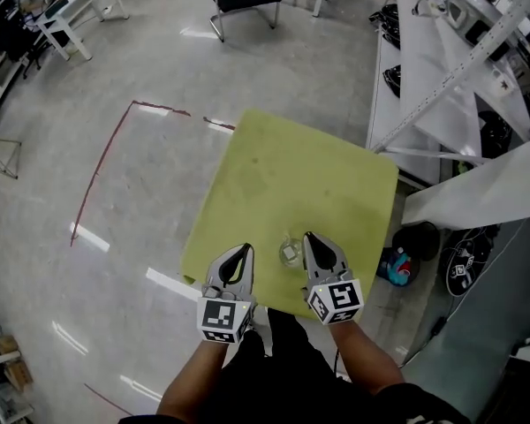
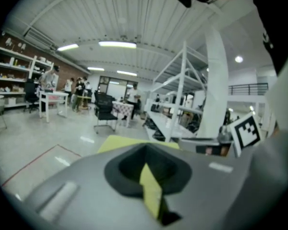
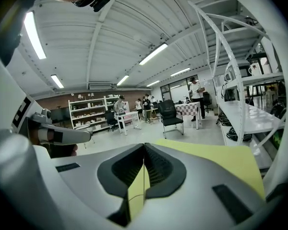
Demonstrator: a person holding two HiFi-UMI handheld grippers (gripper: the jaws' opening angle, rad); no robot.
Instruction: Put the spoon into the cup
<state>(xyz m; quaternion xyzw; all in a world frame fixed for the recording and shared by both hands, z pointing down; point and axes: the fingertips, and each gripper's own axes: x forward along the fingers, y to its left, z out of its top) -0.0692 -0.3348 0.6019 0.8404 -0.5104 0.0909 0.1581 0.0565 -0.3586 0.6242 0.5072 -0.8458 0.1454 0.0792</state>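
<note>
Fingers (image 3: pixel 165 169) of left gripper (image 1: pixel 246 248) and right gripper (image 1: pixel 310 236) pressed closed, flanking clear glass cup (image 1: pixel 290 253).

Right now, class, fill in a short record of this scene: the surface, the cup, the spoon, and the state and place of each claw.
surface: yellow-green table
cup: clear glass cup, near the table's near edge, between the two claws
spoon: not made out in any view
left claw: shut, holding nothing, left of the cup and apart from it
right claw: shut, holding nothing, close beside the cup on its right; contact cannot be told
</note>
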